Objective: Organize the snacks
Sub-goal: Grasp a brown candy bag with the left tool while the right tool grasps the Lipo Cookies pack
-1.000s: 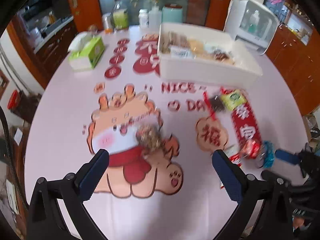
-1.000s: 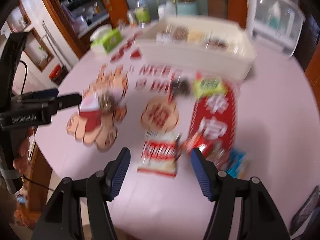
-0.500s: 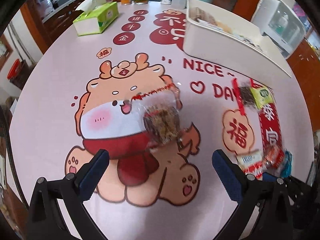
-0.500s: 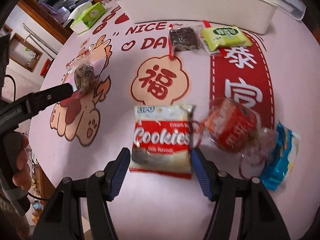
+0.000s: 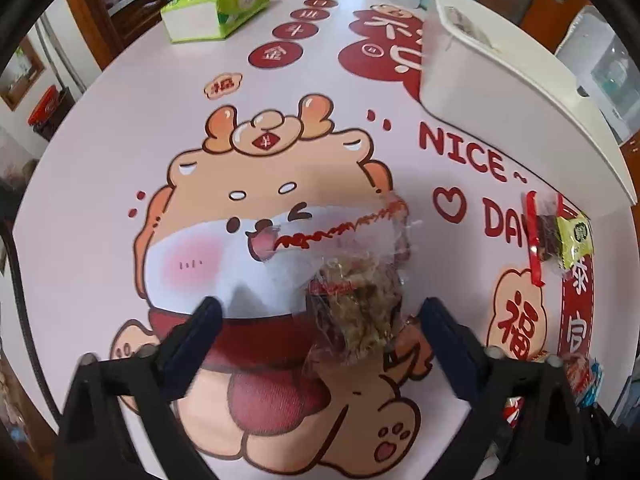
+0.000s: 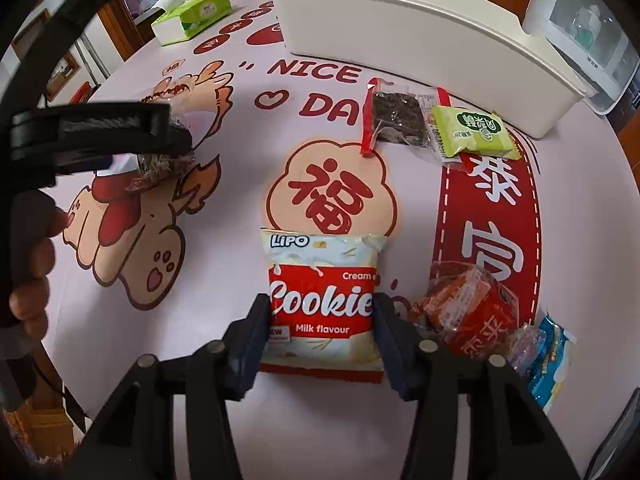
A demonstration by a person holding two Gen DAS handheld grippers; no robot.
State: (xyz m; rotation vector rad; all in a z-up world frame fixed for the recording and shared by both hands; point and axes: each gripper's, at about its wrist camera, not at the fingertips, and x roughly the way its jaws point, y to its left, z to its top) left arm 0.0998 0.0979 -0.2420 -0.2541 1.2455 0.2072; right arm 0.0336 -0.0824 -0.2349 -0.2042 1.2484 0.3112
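Observation:
My left gripper [image 5: 320, 320] is open, its fingers on either side of a clear-wrapped brown shredded snack [image 5: 356, 312] lying on the printed tablecloth; the snack sits nearer the right finger. My right gripper [image 6: 320, 320] has its fingers against both sides of a red and white Cookies packet [image 6: 324, 300] that lies flat on the table. The white snack bin [image 6: 420, 40] stands at the back, also in the left wrist view [image 5: 500, 100]. The left gripper shows at the left of the right wrist view [image 6: 160, 132].
A dark snack with red seal [image 6: 396, 120] and a green packet [image 6: 472, 132] lie before the bin. A red-orange packet [image 6: 468, 312] and a blue packet [image 6: 552, 352] lie right of the cookies. A green tissue box [image 5: 216, 8] and bottles stand at the back.
Both grippers dropped toward the table. The left closed in around the shredded snack. The right moved forward over the Cookies packet and its fingers narrowed onto its sides.

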